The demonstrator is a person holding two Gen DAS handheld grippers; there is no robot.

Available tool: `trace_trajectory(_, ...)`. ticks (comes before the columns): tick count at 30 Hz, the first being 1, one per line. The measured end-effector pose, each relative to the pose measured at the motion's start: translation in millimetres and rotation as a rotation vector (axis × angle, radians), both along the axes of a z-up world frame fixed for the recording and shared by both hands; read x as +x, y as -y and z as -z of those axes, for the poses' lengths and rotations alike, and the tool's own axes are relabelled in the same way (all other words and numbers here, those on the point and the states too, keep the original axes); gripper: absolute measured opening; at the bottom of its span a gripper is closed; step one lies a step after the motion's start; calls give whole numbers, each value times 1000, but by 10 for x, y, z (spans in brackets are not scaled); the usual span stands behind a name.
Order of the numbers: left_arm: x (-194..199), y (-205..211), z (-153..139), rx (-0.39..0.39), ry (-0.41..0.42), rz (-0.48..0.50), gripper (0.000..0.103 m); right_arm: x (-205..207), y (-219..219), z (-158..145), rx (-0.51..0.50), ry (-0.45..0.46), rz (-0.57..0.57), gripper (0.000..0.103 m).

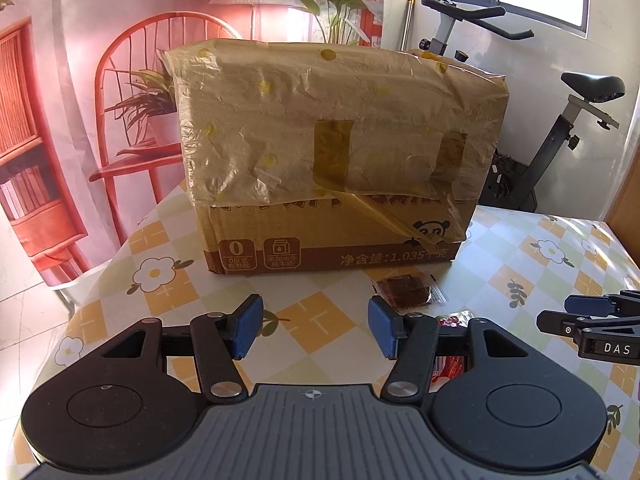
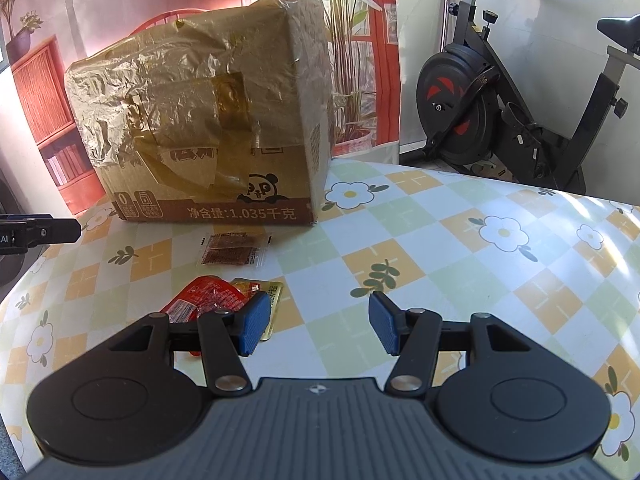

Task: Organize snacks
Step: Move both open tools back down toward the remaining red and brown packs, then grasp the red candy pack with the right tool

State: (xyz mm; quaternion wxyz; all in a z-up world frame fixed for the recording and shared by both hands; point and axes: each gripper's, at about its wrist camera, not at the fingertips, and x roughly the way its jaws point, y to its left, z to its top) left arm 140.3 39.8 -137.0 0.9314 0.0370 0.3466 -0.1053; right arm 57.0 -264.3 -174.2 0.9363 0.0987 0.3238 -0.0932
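Observation:
A cardboard box (image 1: 332, 152) wrapped in crinkled plastic and tape stands at the back of the table; it also shows as the box (image 2: 208, 128) in the right wrist view. In front of it lies a clear packet with a dark brown snack (image 1: 406, 289), seen again as the brown packet (image 2: 231, 249). A red packet (image 2: 200, 304) and a yellow packet (image 2: 272, 294) lie nearer, partly behind my right gripper's left finger. The red packet (image 1: 452, 318) peeks out behind my left gripper's right finger. My left gripper (image 1: 316, 326) and right gripper (image 2: 320, 322) both hover open, empty, above the tablecloth.
The table (image 2: 460, 264) has a checked cloth with flowers. An exercise bike (image 2: 500, 112) stands beyond its far right edge. A printed backdrop with a red chair (image 1: 132, 112) hangs behind the box. The right gripper's tip (image 1: 588, 320) shows at the right; the left gripper's tip (image 2: 40, 232) at the left.

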Motion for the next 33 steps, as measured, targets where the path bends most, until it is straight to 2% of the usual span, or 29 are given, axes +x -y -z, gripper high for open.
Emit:
trace_trajectory(16,25,62,161,8,-27,35,61,15,-8,173,4,-24,-44,57)
trace_trajectory(28,129,44,307,-9,-71,23,60,306,-214,308,0,-53,-137,57)
trace_trajectory(33,155,183,372,-18,-91,46,60,346,-209,353,3,-60,-143,57)
